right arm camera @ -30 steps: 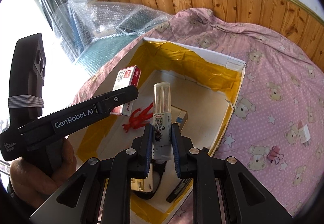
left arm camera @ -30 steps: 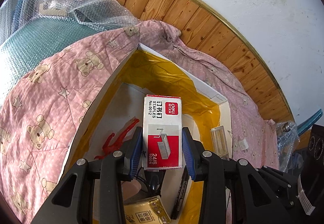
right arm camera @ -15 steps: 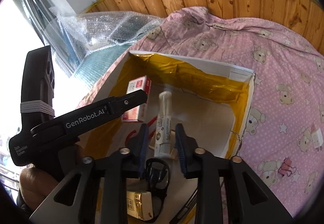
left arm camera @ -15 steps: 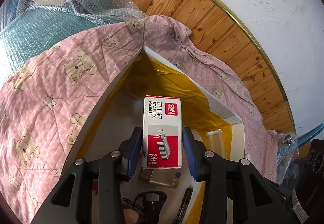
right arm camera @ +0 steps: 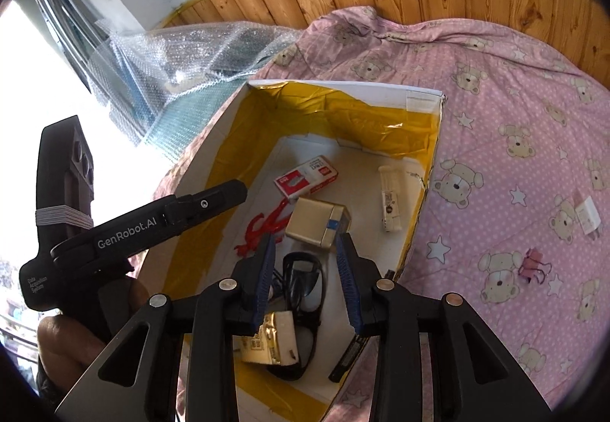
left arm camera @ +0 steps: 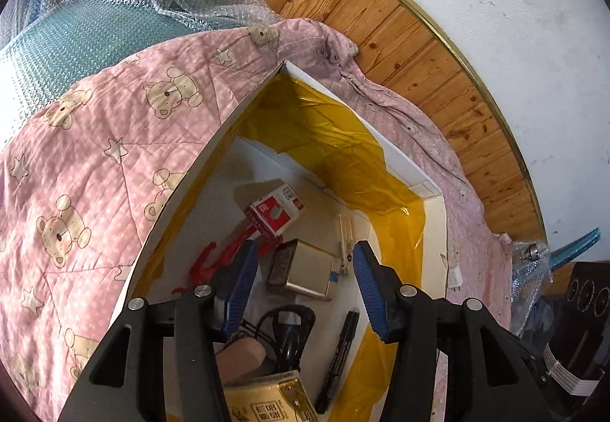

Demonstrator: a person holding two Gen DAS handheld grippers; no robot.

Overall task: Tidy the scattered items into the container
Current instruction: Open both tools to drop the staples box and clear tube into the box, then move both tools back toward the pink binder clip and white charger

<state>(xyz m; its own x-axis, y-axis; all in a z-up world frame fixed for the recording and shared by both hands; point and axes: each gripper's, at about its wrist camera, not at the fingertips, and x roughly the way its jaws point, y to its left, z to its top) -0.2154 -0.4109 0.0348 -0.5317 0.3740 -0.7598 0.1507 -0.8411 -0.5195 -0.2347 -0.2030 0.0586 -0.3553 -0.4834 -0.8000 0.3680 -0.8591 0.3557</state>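
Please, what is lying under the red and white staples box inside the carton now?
The staples box rests tilted on the red clip, covering its upper end, beside the gold box. What else it hides on the carton floor cannot be seen.

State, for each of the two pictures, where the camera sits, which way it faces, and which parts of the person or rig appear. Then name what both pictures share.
Left wrist: rides the left gripper, looking forward and down into the box; shows its own open fingers only.
Right wrist: rides the right gripper, facing the box from above; shows its open fingers, the left gripper and a hand.
Shared: box, staples box, red clip.
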